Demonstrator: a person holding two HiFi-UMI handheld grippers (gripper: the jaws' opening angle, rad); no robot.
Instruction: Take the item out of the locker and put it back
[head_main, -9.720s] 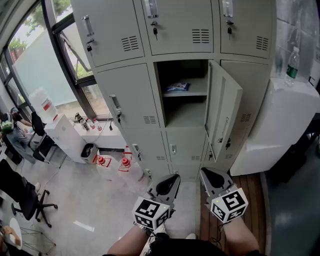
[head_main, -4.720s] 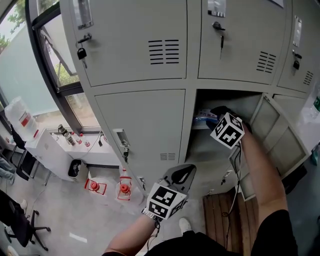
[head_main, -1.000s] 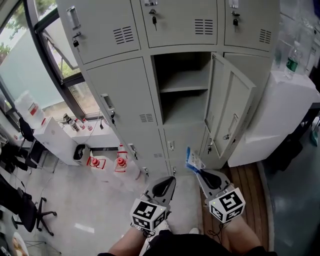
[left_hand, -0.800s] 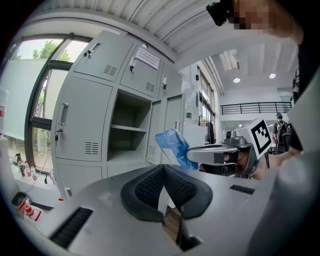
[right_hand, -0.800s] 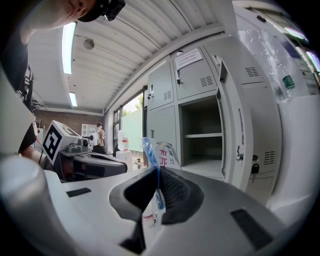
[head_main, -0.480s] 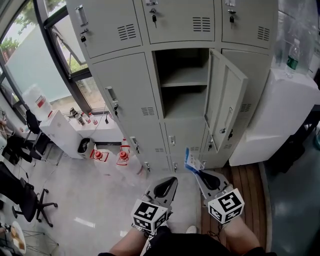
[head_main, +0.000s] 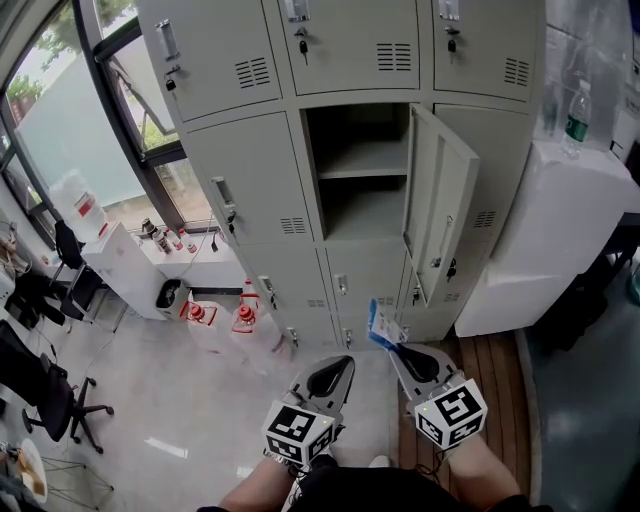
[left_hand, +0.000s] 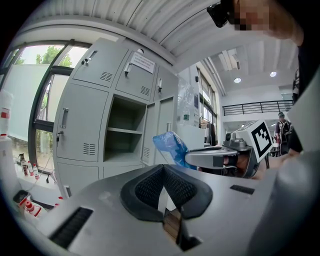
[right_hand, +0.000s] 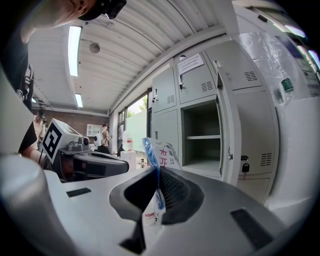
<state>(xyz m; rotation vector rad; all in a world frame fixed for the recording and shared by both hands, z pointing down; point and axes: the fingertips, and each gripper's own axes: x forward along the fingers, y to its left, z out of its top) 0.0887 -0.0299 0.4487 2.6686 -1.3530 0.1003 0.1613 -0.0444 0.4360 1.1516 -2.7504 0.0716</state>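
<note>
The fingers of the right gripper (right_hand: 154, 175) are clamped on a blue-edged packet (right_hand: 160, 151), held upright at lower centre of the head view. The fingers of the left gripper (left_hand: 163, 167) are pressed together, empty. Bare floor (head_main: 200, 395) is left before the open locker compartment (head_main: 365, 205); its door (head_main: 440, 215) is swung out at right. The packet's red print is shown only in the right gripper view.

1. Locker (head_main: 255, 190), open compartment: one grey shelf (head_main: 365, 171) across its middle.
2. Pale floor (head_main: 190, 410): two small red-and-white objects (head_main: 246, 318) by the locker base; black office chair (head_main: 45, 400) at left.
3. White cabinet (head_main: 560, 240), right: one clear bottle (head_main: 574, 115), upright on top.
4. Low white counter (head_main: 125, 270) by the window: several small bottles (head_main: 165, 240).
</note>
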